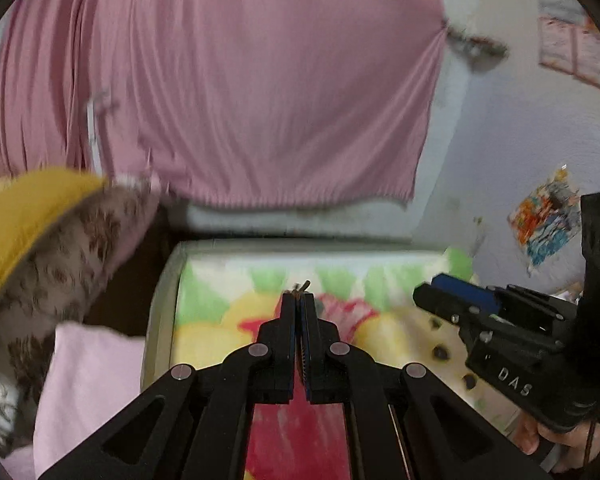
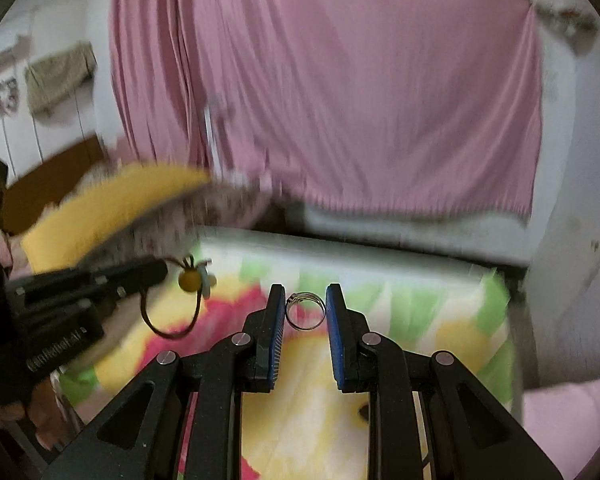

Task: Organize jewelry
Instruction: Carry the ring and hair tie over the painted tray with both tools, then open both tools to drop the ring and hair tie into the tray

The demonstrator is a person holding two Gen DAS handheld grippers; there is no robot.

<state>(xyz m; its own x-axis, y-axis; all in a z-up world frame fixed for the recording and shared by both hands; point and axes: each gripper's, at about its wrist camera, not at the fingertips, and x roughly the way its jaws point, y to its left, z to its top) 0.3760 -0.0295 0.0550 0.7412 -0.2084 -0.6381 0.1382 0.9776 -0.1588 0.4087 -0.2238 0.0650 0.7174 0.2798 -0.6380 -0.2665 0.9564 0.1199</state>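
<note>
"DAS" read in white capitals on black body of right gripper, at 4 o'clock in left wrist view. White lettering seen on black body of left gripper, at 8 o'clock in right wrist view; blurred, not legible.

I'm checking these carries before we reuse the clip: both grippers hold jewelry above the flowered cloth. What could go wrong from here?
1. The silver ring is pinched only at its rim between the right gripper pads; it could twist and pop out.
2. The left gripper holds the hair tie by a tiny bit at its tip, with its yellow bead dangling; a swing might pull it free.
3. A dropped ring could be hard to find on the busy flowered cloth.
</note>
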